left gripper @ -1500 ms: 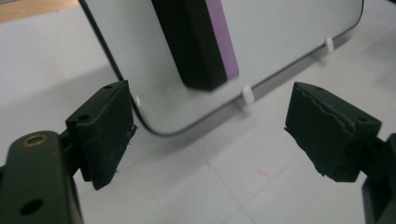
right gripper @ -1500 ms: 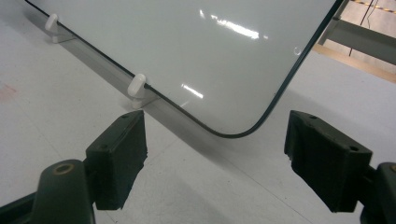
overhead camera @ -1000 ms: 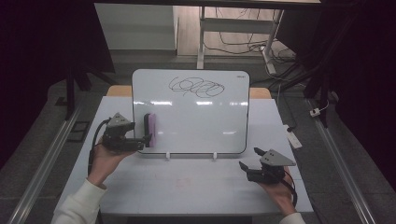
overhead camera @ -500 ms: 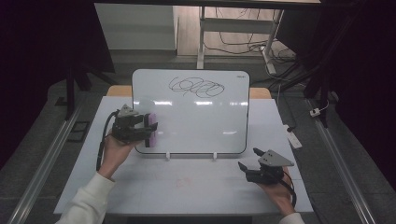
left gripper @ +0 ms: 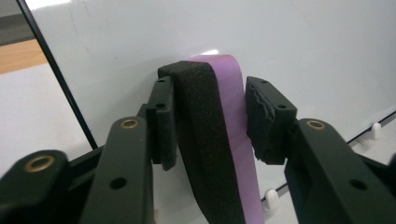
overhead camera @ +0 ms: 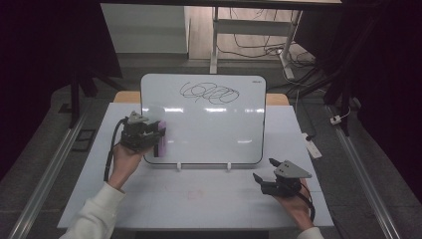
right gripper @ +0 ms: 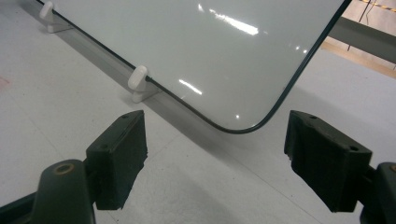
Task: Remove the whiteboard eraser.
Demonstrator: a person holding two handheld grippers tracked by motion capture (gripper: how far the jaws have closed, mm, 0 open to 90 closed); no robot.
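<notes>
So the left gripper (left gripper: 205,121) had just been closing and was pinching the eraser (left gripper: 219,140) at the board's (overhead camera: 209,124) near-left edge. Right gripper (right gripper: 215,158) sat spread, idle near right. Next, I'd guess: wipe up to the far scribble (overhead camera: 210,93).

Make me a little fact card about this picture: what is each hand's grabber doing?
left gripper: its fingers have just been closing around the eraser, and the pads look pressed on it
eraser: purple with a black sponge side, at the whiteboard
whiteboard: upright on white feet, black scribble near the top
right gripper: open, nothing in it, low over the table
</notes>
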